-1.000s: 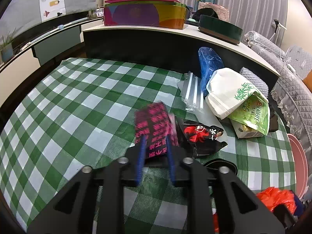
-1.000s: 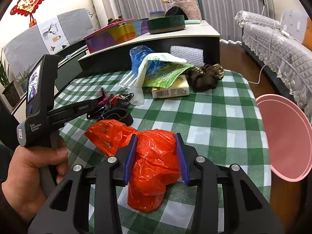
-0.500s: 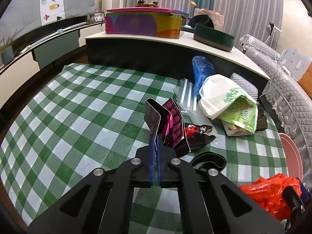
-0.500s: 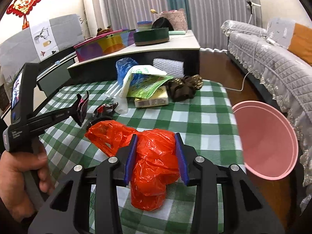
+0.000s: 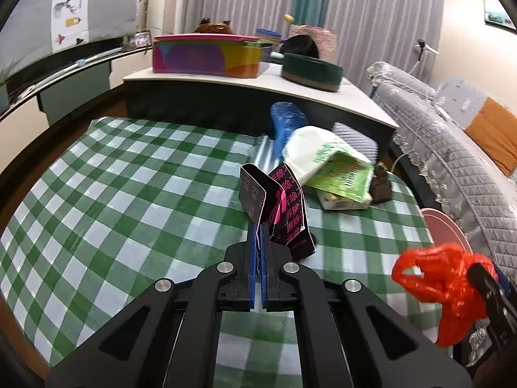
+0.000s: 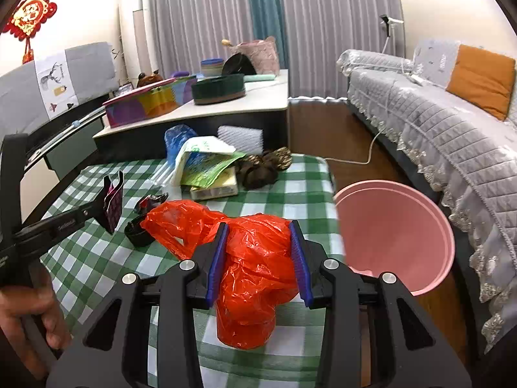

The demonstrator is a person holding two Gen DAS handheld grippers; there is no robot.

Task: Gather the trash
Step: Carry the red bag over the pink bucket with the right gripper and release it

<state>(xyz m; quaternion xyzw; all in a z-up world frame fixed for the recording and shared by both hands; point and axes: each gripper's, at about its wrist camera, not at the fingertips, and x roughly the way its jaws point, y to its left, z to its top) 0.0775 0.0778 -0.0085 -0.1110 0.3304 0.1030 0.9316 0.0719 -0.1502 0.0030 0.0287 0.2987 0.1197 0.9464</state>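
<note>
My left gripper is shut on a black wrapper with pink print and holds it above the green checked table; the wrapper also shows in the right wrist view. My right gripper is shut on a crumpled red plastic bag, which also shows in the left wrist view, held above the table near its right edge. A pink bin stands on the floor just right of the table.
A black and red wrapper and a black band lie on the table. Behind them are a white and green bag, a blue bag and dark brown fabric. A sofa is at the right.
My left gripper has shut on the black wrapper and lifted it off the table. My right gripper has carried the red bag up and towards the pink bin.
</note>
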